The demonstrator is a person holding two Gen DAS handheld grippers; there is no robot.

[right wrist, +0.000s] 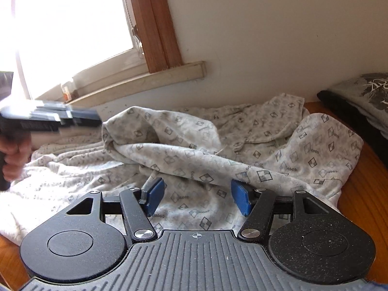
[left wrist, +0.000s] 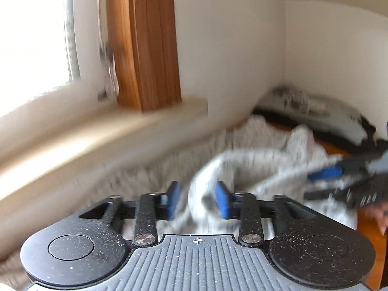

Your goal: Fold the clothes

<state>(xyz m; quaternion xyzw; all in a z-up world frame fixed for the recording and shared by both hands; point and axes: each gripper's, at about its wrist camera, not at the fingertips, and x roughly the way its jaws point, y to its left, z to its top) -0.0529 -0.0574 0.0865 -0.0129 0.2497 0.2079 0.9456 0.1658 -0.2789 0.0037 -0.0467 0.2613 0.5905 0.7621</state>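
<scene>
The patterned garment (right wrist: 218,145) lies crumpled on the wooden table (right wrist: 363,194) below the window, light, limp and likely to sag, best taken at a hem or sleeve edge; right gripper (right wrist: 196,197) stands open and empty, left gripper (left wrist: 197,200) open astride a fold.

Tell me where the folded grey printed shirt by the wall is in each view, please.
Left wrist: the folded grey printed shirt lies blurred at right of centre, behind the patterned garment.
Right wrist: at the far right edge.
Shared landmark: the wooden window frame.
</scene>
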